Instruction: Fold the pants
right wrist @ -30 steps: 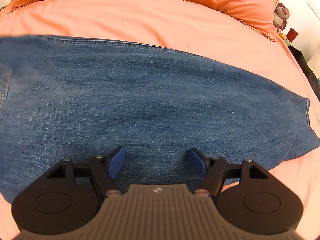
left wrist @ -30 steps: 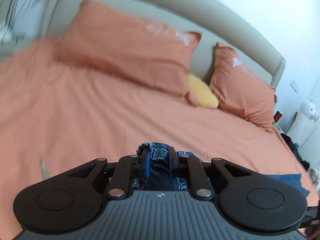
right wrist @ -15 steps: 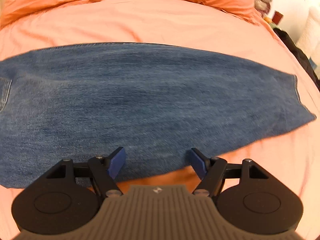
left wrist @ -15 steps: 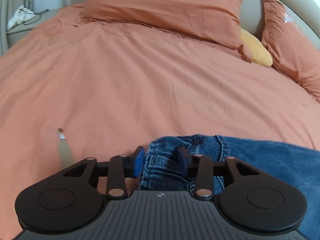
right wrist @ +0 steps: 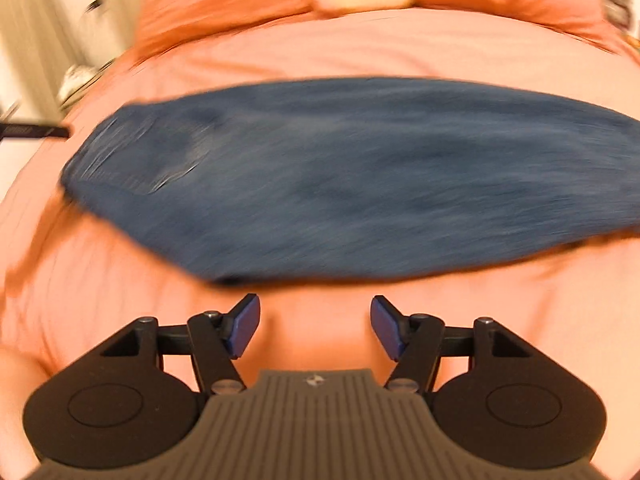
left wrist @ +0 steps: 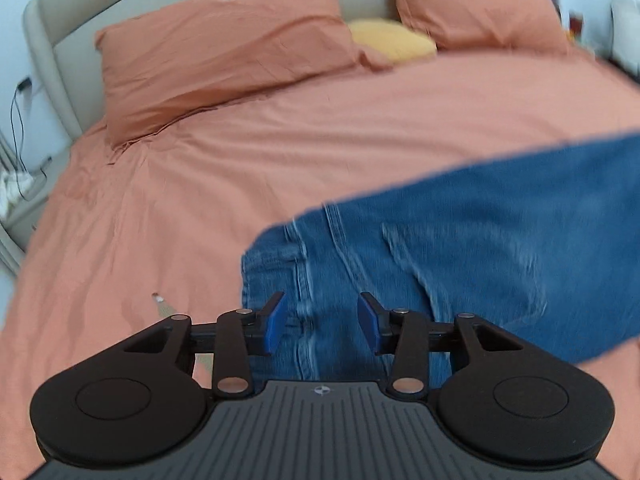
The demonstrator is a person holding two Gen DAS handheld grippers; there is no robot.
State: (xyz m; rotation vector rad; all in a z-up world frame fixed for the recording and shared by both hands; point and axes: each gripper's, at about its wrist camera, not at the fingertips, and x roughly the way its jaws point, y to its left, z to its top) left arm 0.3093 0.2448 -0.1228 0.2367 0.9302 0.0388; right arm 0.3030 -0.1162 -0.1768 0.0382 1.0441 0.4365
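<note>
1. The left gripper (left wrist: pixel 322 322) hangs over the waistband end of the jeans (left wrist: pixel 460 264), its blue-padded jaws spread wide with nothing between them.
2. The jeans lie flat across the orange bedspread (left wrist: pixel 240 152), running off to the right, well short of the orange pillows (left wrist: pixel 224 48) and the yellow cushion (left wrist: pixel 392 42) at the headboard.
3. The right gripper (right wrist: pixel 315 326) is over bare bedspread just short of the near edge of the jeans (right wrist: pixel 360 176), jaws wide apart and holding nothing.
</note>
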